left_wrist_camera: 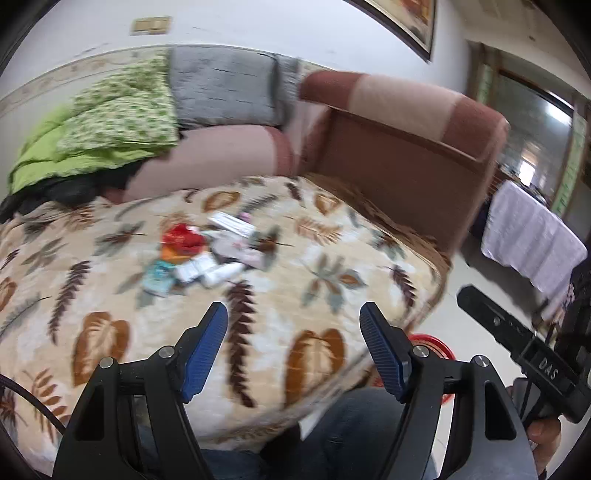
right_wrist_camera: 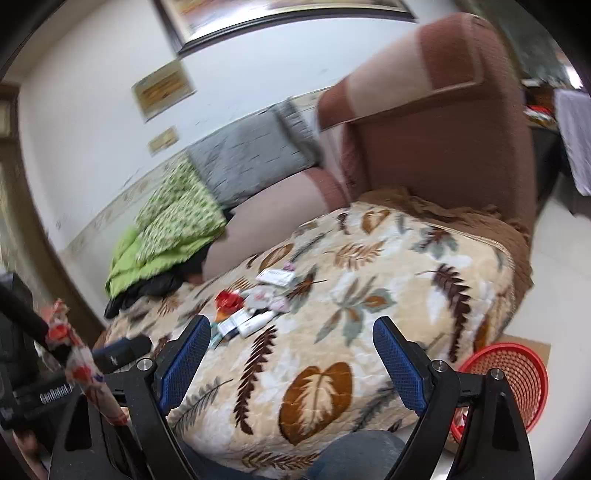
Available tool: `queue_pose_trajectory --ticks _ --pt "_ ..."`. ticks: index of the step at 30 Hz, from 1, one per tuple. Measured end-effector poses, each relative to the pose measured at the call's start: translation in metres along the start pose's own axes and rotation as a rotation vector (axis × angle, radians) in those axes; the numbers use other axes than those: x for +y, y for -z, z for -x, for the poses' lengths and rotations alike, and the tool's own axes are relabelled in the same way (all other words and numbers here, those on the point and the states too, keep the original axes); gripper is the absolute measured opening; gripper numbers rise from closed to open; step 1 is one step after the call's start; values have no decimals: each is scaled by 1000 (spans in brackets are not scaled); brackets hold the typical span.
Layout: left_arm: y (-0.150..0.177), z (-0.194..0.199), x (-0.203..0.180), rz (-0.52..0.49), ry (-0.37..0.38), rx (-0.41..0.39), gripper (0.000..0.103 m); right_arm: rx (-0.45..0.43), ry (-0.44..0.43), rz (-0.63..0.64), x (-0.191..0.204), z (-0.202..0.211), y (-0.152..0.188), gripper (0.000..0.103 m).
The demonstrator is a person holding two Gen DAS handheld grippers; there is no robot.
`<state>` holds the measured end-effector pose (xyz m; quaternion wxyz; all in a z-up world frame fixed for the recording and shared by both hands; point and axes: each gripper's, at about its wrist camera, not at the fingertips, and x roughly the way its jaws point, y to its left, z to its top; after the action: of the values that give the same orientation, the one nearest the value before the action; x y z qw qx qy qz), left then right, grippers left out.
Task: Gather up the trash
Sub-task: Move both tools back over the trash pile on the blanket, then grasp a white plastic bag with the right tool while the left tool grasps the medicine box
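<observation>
Denim-clad knees sit at the bottom edge of both views, right under the 2 claws. Just above them the left claw is released, its blue-padded fingers spread wide with nothing between them, hovering over the near part of a leaf-patterned blanket. The right claw is likewise released and empty, its blue pads wide apart above the same blanket. In the right wrist view, a patterned wrapper or cloth strip hangs at the left beside the black body of the other tool; what holds it cannot be told. A red mesh basket stands on the pale floor just beside the blanket's right edge, close to the knees. Farther out, near the middle of the blanket, lies the trash pile: a red crumpled wrapper, small white tubes, a teal packet and a white box, all bunched together and touching. Both claws are well apart from it. Beyond the blanket stands a brown sofa with a grey cushion and a green bundle of cloth piled on its seat. Behind that, a white wall carries a framed picture.
</observation>
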<state>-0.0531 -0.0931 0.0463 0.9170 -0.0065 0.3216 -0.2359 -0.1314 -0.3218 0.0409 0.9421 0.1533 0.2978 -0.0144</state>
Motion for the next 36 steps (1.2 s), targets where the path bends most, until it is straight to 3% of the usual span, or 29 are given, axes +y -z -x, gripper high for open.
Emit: queue_pose_trajectory --ticks 5,14,25,32,36 --pt "-4 13 49 102 -69 -40 73 45 -102 53 26 -20 0 93" --pt "-5 8 89 169 -115 -42 73 86 -163 90 52 -59 -6 95" --pt "-6 -24 97 114 -135 -1 73 149 -211 76 56 -117 -7 95" --pt "-21 -60 105 27 -149 61 73 161 -231 54 56 -160 -27 95" --pt "-34 -91 120 15 -117 110 73 207 -297 8 52 -201 -43 95"
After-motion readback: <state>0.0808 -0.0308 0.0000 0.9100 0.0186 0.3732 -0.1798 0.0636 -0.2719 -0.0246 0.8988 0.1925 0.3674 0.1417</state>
